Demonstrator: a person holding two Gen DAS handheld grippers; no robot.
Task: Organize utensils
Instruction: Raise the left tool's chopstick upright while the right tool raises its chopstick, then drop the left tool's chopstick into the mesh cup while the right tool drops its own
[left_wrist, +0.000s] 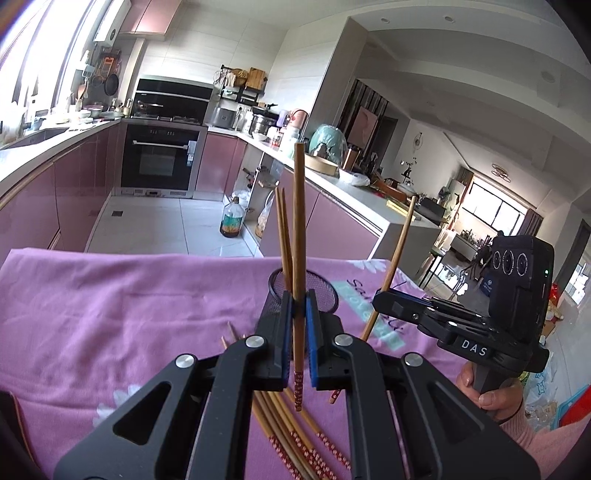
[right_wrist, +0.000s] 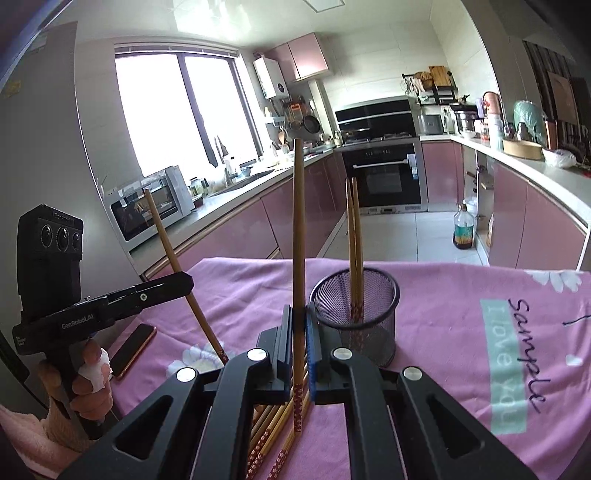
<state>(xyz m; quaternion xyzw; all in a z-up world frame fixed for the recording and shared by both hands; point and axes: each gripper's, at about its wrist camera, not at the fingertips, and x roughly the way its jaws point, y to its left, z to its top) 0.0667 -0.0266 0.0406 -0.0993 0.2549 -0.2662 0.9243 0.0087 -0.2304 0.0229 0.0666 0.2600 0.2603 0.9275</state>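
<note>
Chopstick grips on both sides: the left gripper (left_wrist: 299, 306) is clamped on one chopstick (left_wrist: 298, 236), the right gripper (right_wrist: 299, 317) on another (right_wrist: 298, 236), each upright for dropping into the mesh cup (right_wrist: 356, 314) just ahead, mid-tablecloth (right_wrist: 461, 332); spare chopsticks (left_wrist: 295, 435) lie beneath, toward its near edge

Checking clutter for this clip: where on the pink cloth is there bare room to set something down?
Free: the wide stretch of cloth left of the mesh cup, and the printed patch to its right. Crowded: the near edge, where loose chopsticks lie under both tongs, and the corner by the phone.
</note>
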